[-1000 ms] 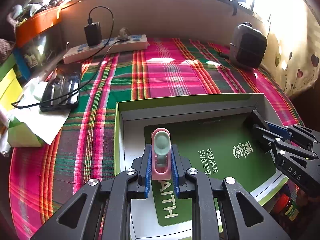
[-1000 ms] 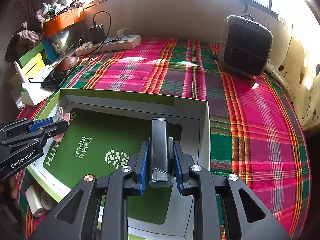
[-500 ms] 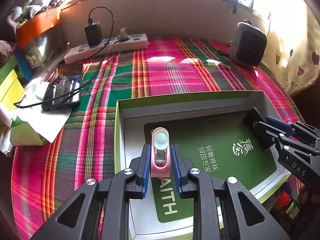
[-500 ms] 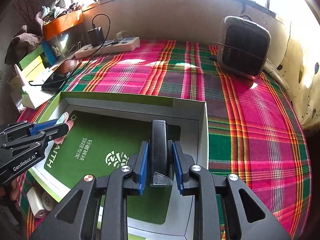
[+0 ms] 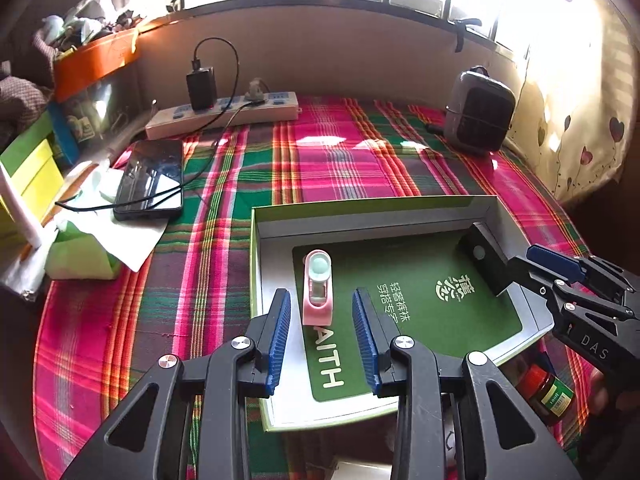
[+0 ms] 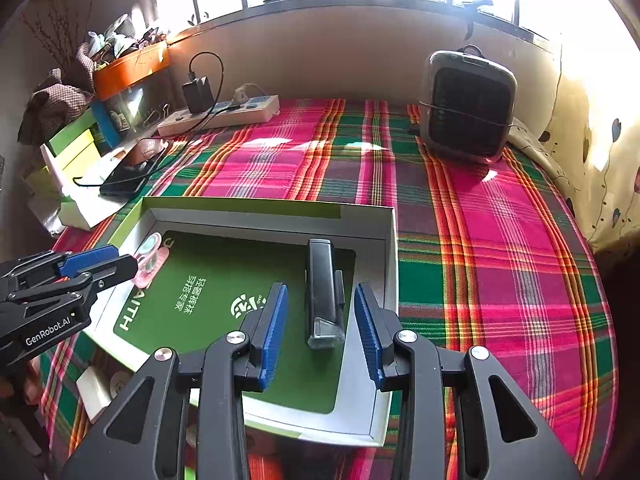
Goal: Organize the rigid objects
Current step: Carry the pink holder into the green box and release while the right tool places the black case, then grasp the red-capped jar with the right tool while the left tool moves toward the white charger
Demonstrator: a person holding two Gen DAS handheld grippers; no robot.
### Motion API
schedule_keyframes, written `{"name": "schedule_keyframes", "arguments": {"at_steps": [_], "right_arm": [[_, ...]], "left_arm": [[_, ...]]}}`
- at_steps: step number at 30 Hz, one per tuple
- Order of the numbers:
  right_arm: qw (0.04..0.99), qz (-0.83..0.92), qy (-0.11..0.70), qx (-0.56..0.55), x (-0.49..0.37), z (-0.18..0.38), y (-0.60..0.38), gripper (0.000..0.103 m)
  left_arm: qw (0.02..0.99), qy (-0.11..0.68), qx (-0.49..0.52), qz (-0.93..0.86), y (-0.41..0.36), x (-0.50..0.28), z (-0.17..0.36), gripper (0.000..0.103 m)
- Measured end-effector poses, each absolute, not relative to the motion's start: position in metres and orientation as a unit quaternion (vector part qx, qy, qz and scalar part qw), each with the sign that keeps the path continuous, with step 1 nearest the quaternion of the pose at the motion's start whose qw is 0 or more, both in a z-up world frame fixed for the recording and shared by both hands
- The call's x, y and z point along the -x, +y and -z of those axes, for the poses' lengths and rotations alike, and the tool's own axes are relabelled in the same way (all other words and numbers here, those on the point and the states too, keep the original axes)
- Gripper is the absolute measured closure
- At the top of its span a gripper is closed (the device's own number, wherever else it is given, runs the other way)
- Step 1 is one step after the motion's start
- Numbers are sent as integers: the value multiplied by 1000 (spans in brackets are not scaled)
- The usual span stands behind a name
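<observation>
Box on plaid cloth: pink clip lay at its left, black clip at right, apparently sorted apart. Left tongs and right tongs stood wide, empty.

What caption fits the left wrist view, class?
Open left gripper above the pink device lying in the box.

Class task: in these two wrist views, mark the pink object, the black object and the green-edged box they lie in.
pink object (image 5: 317,289): left wrist view, middle of its body.
black object (image 6: 322,287): right wrist view, middle of its dark casing.
green-edged box (image 6: 244,207): right wrist view, far rim.
</observation>
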State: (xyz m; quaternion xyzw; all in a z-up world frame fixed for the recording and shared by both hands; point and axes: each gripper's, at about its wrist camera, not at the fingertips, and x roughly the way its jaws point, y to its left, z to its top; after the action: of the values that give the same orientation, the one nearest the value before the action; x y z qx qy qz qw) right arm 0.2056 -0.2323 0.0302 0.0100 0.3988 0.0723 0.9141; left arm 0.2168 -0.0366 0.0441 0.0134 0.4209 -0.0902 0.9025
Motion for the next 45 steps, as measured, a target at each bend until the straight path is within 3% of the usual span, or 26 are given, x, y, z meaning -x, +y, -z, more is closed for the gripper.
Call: {"name": "schedule_keyframes", "arguments": {"at_steps": [27, 30, 45], "right_arm": [[920, -82, 383, -33, -117, -32, -228, 60], [920, -82, 382, -34, -111, -30, -229, 58], [911, -89, 401, -28, -100, -13, -223, 55]], "left_arm": [[902, 420, 52, 91, 12, -136, -39, 68], [897, 426, 56, 99, 12, -129, -34, 63], [883, 452, 31, 125, -15, -104, -17, 63]]}}
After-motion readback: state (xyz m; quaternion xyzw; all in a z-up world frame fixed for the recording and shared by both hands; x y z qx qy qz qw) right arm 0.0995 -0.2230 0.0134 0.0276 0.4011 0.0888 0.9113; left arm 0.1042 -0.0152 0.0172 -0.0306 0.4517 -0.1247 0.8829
